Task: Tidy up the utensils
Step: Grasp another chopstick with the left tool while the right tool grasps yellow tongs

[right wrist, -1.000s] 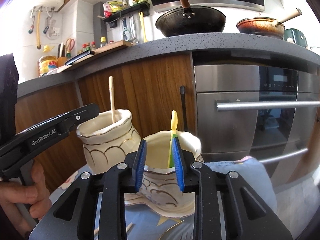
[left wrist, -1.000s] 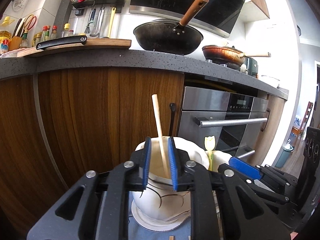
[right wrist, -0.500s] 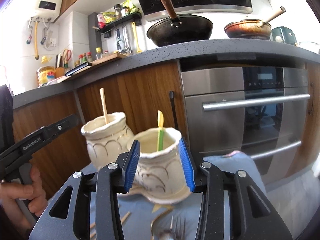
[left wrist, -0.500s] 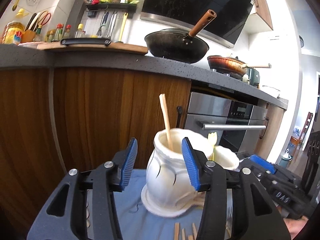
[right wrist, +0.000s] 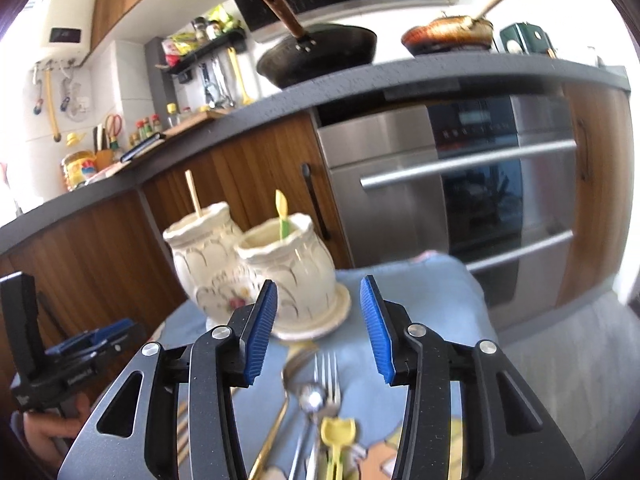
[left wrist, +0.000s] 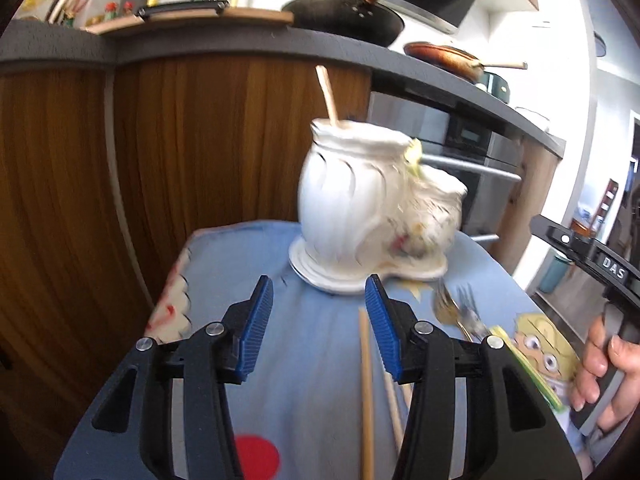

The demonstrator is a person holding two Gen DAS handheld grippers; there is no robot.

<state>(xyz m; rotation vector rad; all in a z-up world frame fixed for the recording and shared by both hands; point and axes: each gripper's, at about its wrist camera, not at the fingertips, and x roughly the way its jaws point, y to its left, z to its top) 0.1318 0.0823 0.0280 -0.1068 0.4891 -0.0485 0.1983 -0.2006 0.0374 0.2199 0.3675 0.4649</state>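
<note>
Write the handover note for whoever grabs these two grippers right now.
Left gripper: jaws just opened, nothing between them, above the loose chopsticks.
Right gripper: jaws just opened, empty, above the fork and spoons.
Things: two joined cream holders on the blue cloth. Left holder has one chopstick; right holder has one yellow-green utensil.
Done: one piece standing in each holder.
Left: chopsticks, fork, gold spoon, steel spoon and yellow utensil lie on the cloth, unsorted.
</note>
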